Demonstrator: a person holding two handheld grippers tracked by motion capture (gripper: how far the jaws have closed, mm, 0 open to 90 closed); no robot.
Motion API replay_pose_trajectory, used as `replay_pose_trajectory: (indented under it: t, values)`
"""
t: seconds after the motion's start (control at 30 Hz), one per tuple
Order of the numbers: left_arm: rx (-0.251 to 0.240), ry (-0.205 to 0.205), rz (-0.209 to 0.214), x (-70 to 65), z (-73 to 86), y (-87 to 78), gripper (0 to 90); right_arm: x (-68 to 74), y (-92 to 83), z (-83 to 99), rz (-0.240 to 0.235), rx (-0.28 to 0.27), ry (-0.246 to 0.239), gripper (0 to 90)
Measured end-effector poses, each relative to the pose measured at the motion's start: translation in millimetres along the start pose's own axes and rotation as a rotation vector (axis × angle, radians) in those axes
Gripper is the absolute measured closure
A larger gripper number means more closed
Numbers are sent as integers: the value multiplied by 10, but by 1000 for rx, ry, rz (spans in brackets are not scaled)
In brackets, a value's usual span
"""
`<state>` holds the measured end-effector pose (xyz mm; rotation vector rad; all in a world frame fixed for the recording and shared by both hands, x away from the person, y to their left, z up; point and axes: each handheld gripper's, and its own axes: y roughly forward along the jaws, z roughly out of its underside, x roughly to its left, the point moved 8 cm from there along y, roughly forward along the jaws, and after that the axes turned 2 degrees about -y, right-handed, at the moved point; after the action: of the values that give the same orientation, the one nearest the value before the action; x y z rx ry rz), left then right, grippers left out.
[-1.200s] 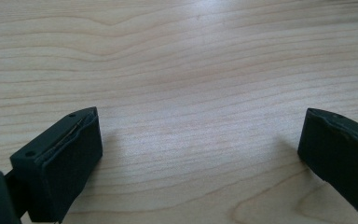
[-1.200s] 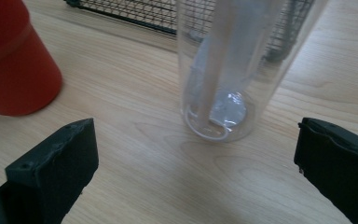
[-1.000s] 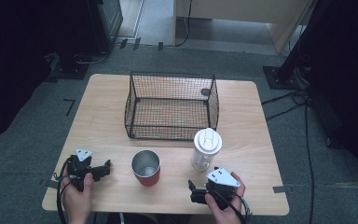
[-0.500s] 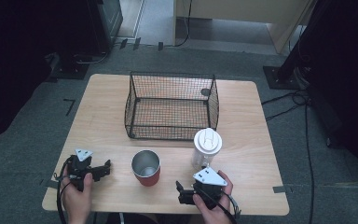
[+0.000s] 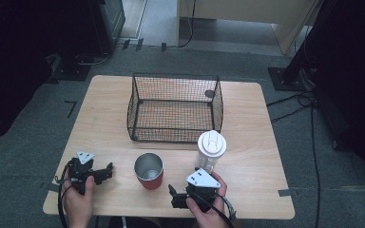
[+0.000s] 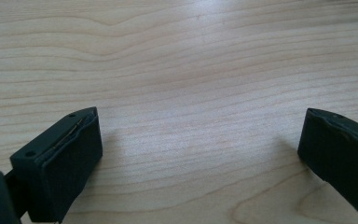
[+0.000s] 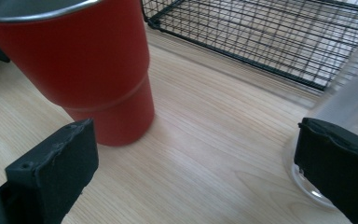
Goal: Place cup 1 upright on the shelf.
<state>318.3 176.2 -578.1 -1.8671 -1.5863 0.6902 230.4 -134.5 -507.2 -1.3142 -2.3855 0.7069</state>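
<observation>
While both hands rest at the near edge of a light wooden table (image 5: pixel 266 118), the right gripper (image 5: pixel 174 195) sits low just near-right of a red cup (image 5: pixel 149 171), its jaws spread wide and holding nothing. Seen along those jaws in the right gripper view, the red cup (image 7: pixel 81 65) stands upright on the far left with its steel rim at the top of the frame, close to the left jaw, though contact cannot be confirmed. At the right edge of that view, a clear bottle (image 7: pixel 349 107) rises blurred behind the right jaw, its base on the wood.

From above, the clear bottle (image 5: pixel 211 149), capped with a white lid (image 5: pixel 212 141), stands right of the cup and just far of the right hand (image 5: pixel 204 209). A black wire basket (image 5: pixel 175 108) sits beyond both, near the table's middle, open at the top.

At near left, the left gripper (image 5: pixel 108 171) lies well apart from the cup, its jaws pointing right toward it. The left gripper view shows these jaws wide apart over bare wood grain, gripping nothing.
</observation>
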Motion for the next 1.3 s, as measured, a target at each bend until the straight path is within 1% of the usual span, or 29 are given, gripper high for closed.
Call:
replay_pose_trajectory:
  t: [0.03,0.1,0.17,0.37,0.6,0.67,1.3]
  values:
    - [0,0,0,0,0,0,5,0,0,0,0,0,0,0]
    - [-1,-1,0,-1,0,1,5,54,27,-20,-10,0,-4,0]
    - [0,0,0,0,0,0,5,65,33,-24,-12,0,-5,0]
    - [0,0,0,0,0,0,4,162,88,-68,-32,-2,-17,0]
    - [0,-1,1,-1,0,0,4,239,146,-89,-48,-4,-18,0]
    - [0,-1,1,-1,0,0,5,283,170,-103,-55,-2,-16,0]
    - [0,-1,1,-1,0,0,5,455,351,-185,-85,4,-29,0]
